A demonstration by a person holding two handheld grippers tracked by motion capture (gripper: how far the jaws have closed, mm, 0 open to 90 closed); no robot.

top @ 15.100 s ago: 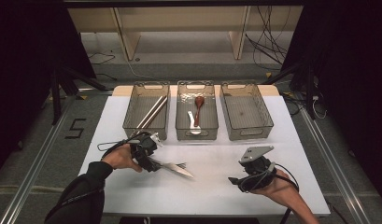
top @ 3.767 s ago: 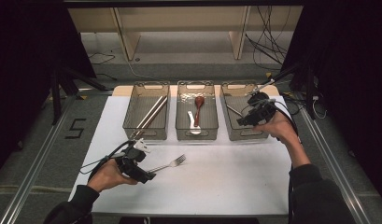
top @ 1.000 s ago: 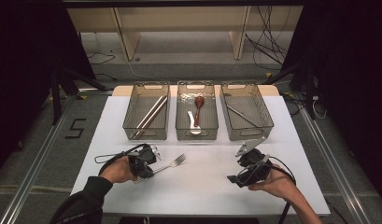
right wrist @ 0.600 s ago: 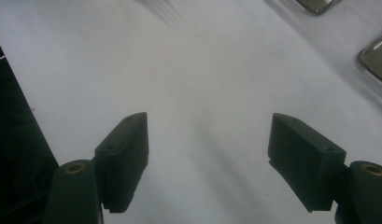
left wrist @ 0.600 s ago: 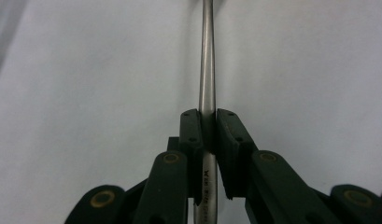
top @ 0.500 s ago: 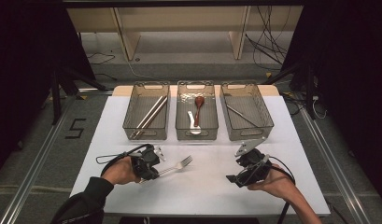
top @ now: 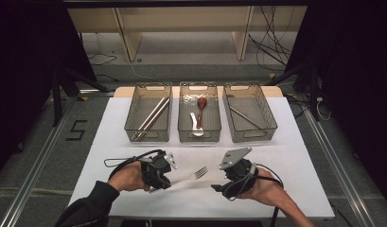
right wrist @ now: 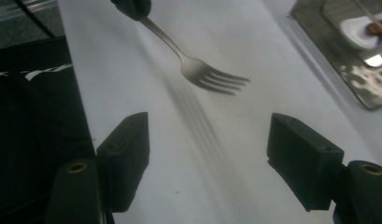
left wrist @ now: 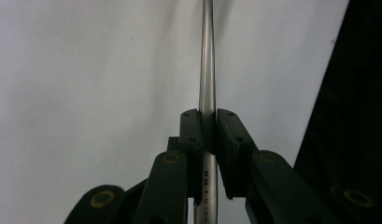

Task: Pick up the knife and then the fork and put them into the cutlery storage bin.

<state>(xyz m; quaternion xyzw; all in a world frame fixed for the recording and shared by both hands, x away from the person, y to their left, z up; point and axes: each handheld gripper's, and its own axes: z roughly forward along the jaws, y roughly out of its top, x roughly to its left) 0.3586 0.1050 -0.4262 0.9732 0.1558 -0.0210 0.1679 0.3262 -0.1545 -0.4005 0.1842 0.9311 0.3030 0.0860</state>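
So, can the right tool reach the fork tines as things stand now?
Probably yes. The right tool is open and faces the fork, held off the table by the left tool; nothing lies between.

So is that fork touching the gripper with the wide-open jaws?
Apart. In the right gripper view the fork hangs ahead of the right gripper, with bare table between its tines and the open jaws.

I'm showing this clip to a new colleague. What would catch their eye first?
Probably the fork, clamped by its handle in the left gripper and held above the white table, tines towards the open right gripper. Next, the three clear bins in a row at the far edge.
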